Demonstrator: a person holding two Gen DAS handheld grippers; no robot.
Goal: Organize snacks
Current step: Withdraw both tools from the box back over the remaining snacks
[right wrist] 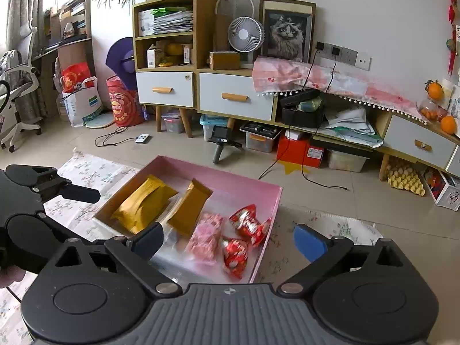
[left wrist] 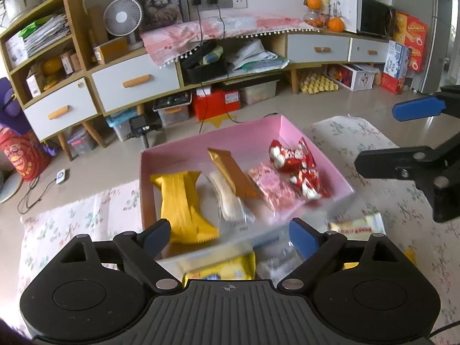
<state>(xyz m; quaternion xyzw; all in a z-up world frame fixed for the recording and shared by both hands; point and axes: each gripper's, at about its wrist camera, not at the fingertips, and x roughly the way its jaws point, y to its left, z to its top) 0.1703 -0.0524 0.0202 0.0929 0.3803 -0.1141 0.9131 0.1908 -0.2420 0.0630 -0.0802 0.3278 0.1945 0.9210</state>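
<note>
1. The pink box [left wrist: 258, 132] sits on the floral-cloth counter [left wrist: 402, 201], holding a yellow packet [left wrist: 184, 201], a gold packet [left wrist: 233, 172], a pink packet [left wrist: 273, 184] and red candies [left wrist: 299, 166] side by side.
2. More snacks [left wrist: 356, 225] lie on the cloth just outside the box's near wall.
3. The left gripper [left wrist: 230, 234] hovers over that near edge, jaws wide apart and empty.
4. The right gripper [right wrist: 228, 240] hangs over the box's right side, jaws likewise spread, holding nothing.

Desk fan [right wrist: 245, 36] beside framed cat picture [right wrist: 288, 34]; oranges [right wrist: 434, 90] on cabinet [right wrist: 235, 97].
</note>
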